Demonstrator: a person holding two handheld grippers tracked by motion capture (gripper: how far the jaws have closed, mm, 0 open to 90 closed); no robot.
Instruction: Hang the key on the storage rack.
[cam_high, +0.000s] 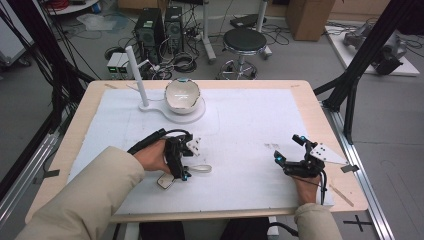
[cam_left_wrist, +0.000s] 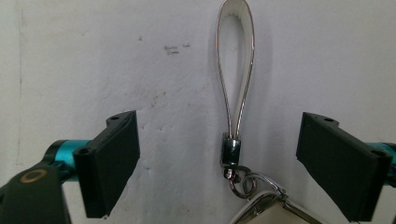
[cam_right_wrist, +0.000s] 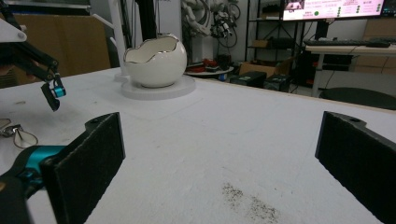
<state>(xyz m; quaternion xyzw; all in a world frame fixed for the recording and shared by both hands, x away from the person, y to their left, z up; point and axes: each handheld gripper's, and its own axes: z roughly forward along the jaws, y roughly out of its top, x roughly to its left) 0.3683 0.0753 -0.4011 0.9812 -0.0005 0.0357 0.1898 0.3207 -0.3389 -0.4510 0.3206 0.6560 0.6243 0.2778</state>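
Now both grippers spread wide: left gripper (cam_left_wrist: 218, 163) straddles keychain strap (cam_left_wrist: 236, 70), right gripper (cam_right_wrist: 219, 163) holds nothing.

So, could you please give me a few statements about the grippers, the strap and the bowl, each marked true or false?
1. The left gripper is open, with the white strap loop lying between its jaws. True.
2. The right gripper is shut on the strap. False: it is open with bare white mat between its jaws.
3. The white bowl sits on a round white base. True.
4. The bowl lies tipped over beside the right gripper. False: it stands upright at the far side of the table.
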